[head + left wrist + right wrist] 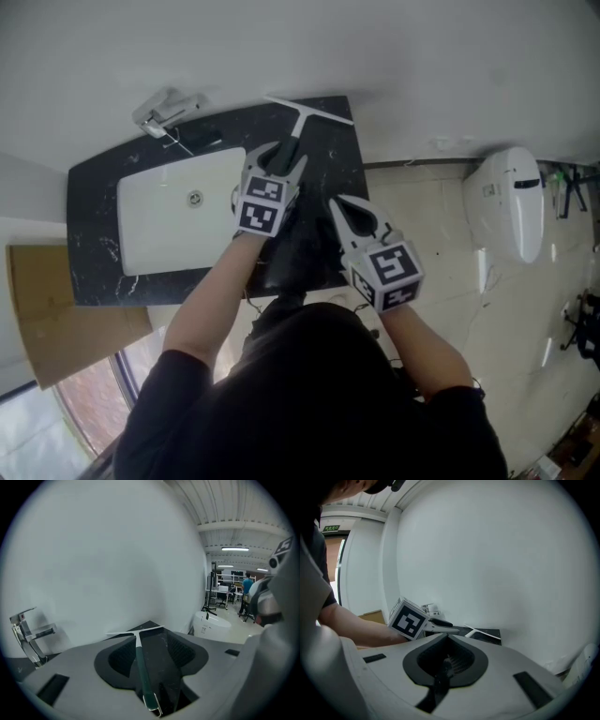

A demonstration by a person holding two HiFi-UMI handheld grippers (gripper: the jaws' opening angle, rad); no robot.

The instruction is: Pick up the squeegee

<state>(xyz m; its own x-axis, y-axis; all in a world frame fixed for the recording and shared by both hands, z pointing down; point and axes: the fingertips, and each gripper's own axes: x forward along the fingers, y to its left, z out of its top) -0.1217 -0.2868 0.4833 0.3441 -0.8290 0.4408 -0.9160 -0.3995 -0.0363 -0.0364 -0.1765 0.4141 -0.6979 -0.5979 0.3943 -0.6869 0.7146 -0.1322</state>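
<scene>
The squeegee (302, 118) lies on the black countertop (94, 234) at its far right corner, with its white blade against the wall and its dark green handle pointing toward me. My left gripper (284, 157) hovers over the handle, jaws wide open. In the left gripper view the handle (139, 667) runs between the open jaws and neither pad presses on it. My right gripper (339, 206) stands shut and empty, nearer to me and to the right, over the counter's right part. From the right gripper view the white blade (483, 633) shows beyond the left gripper (440, 626).
A white sink (131, 225) fills the counter's left half, with a chrome faucet (169, 111) at the wall behind it. A white toilet (511, 202) stands on the tiled floor to the right. Cardboard (56, 309) leans at the lower left.
</scene>
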